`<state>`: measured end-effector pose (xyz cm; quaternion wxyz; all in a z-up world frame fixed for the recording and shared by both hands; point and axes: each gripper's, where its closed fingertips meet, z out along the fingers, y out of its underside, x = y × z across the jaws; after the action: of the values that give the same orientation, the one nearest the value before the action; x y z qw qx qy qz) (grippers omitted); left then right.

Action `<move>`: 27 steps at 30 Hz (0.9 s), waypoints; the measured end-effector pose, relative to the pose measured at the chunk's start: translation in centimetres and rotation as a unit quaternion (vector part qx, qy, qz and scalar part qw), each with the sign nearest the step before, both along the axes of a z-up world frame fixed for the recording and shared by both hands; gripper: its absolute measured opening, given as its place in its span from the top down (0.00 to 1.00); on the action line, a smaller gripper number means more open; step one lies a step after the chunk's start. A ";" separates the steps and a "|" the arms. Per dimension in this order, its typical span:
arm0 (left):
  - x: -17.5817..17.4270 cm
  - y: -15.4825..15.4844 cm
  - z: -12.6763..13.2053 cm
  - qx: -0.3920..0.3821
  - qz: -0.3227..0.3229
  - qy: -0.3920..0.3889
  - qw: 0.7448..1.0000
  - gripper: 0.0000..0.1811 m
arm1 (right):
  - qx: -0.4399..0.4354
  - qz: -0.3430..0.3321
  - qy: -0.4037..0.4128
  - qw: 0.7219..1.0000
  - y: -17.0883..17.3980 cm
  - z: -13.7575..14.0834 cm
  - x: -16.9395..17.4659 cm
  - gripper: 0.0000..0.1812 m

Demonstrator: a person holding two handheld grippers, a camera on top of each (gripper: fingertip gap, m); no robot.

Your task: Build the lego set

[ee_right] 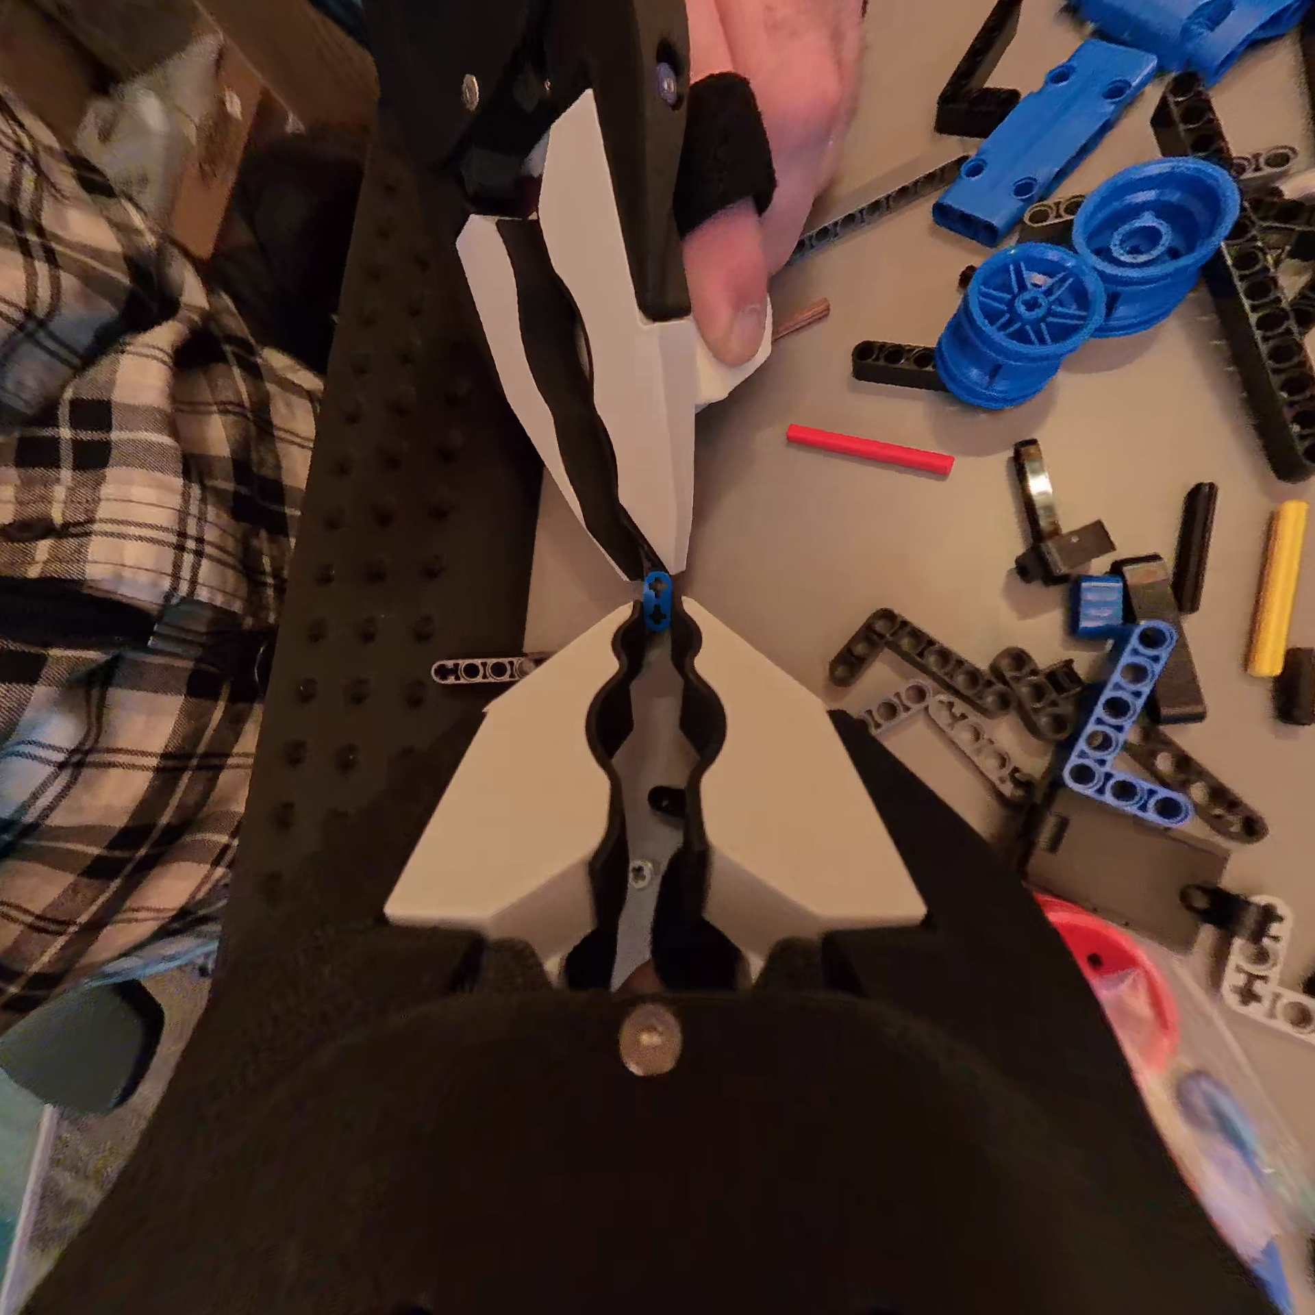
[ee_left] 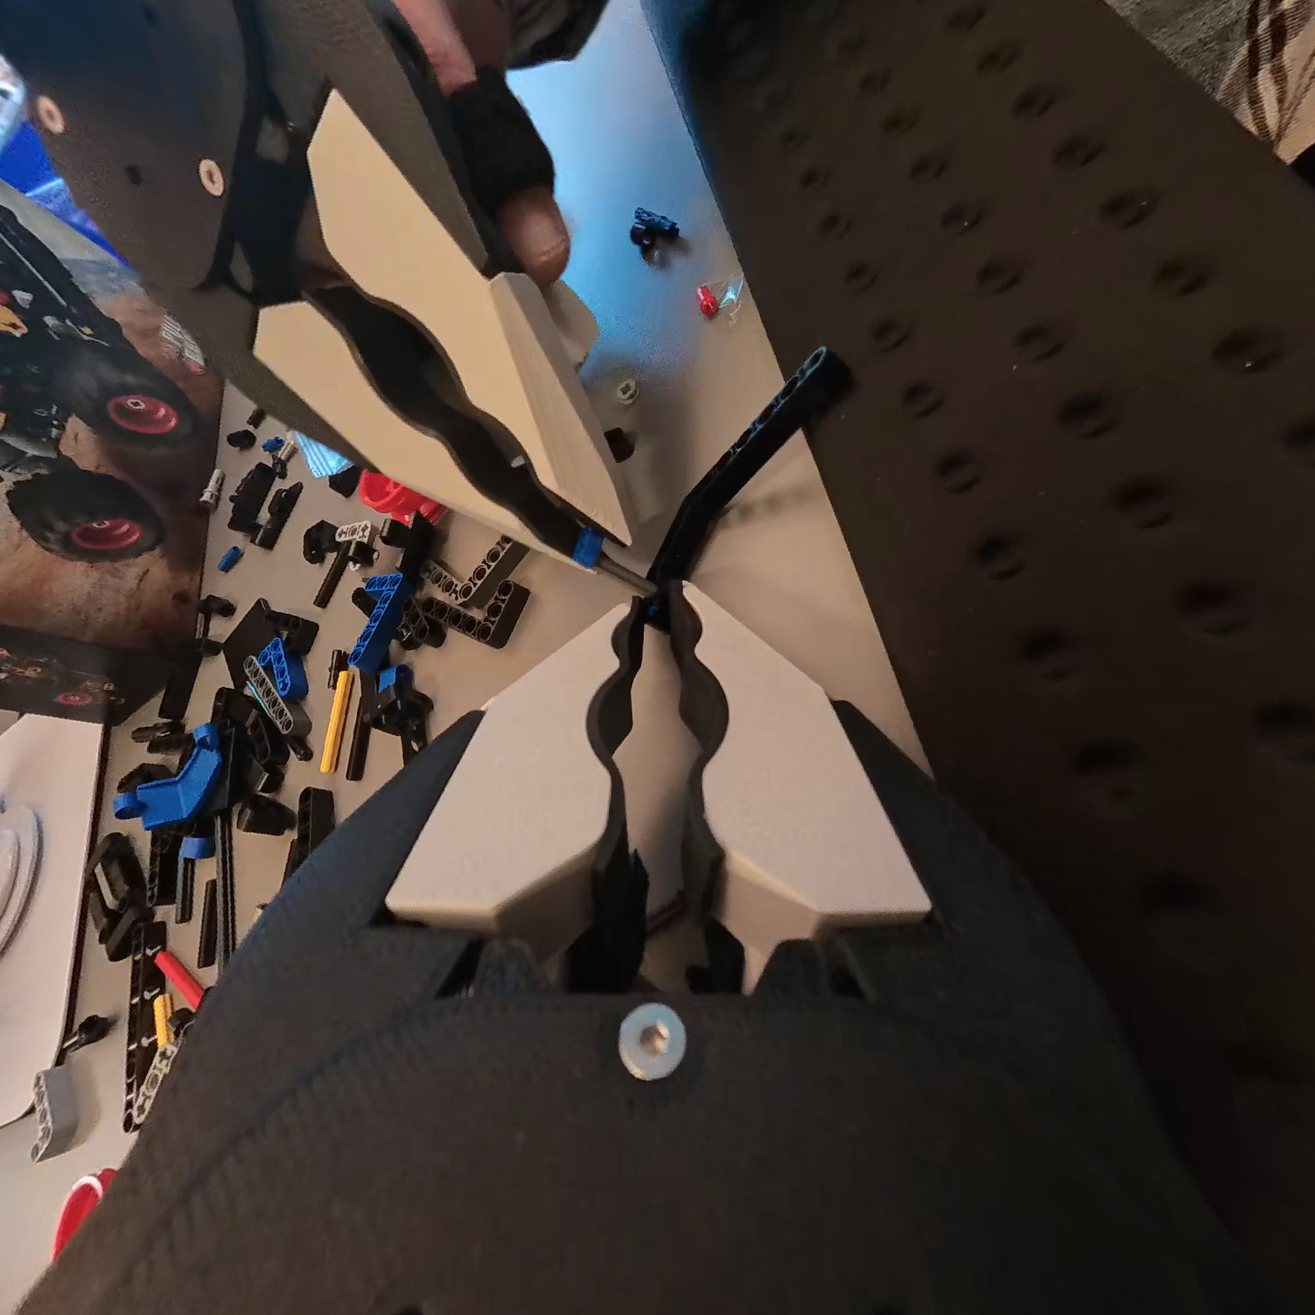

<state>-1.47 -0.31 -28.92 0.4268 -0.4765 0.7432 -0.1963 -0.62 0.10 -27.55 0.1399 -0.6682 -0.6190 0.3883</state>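
In the left wrist view my left gripper (ee_left: 658,605) is shut on the lower end of a black angled beam (ee_left: 754,441) that rises up and to the right. My right gripper (ee_left: 605,548) comes in from the upper left, shut on a small blue connector (ee_left: 589,548) with a grey axle (ee_left: 626,573) whose tip meets the beam. In the right wrist view my right gripper (ee_right: 656,605) grips the blue connector (ee_right: 656,601) end-on. The left gripper (ee_right: 655,558) points down at it, tips nearly touching. The beam is hidden there.
A pile of loose black, blue and yellow parts (ee_left: 356,640) lies left on the table, beside the set's box (ee_left: 71,427). A black dimpled panel (ee_left: 1067,498) stands close on the right. Blue wheels (ee_right: 1025,320), a red axle (ee_right: 868,448) and a blue L-beam (ee_right: 1131,719) lie nearby.
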 end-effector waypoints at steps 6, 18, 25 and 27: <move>0.3 -0.1 0.0 0.007 -0.003 -0.002 1.000 0.97 | -0.005 0.049 -0.033 0.998 -0.1 0.2 0.1 0.97; 0.5 -0.4 0.3 0.016 -0.008 -0.004 1.000 0.97 | -0.041 0.064 -0.033 0.997 -0.4 0.1 0.7 0.97; 0.7 -0.6 0.4 0.019 -0.013 -0.005 1.000 0.98 | -0.055 0.074 -0.033 0.995 -0.7 0.2 0.7 0.97; 0.6 -0.6 0.4 0.022 -0.014 -0.006 1.000 0.98 | -0.053 0.076 -0.038 0.995 -0.8 0.1 0.8 0.97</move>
<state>-0.83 -0.96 -28.52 0.4387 -0.4554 0.7515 -0.1881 0.17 -0.73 -27.43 0.0505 -0.6400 -0.6515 0.4041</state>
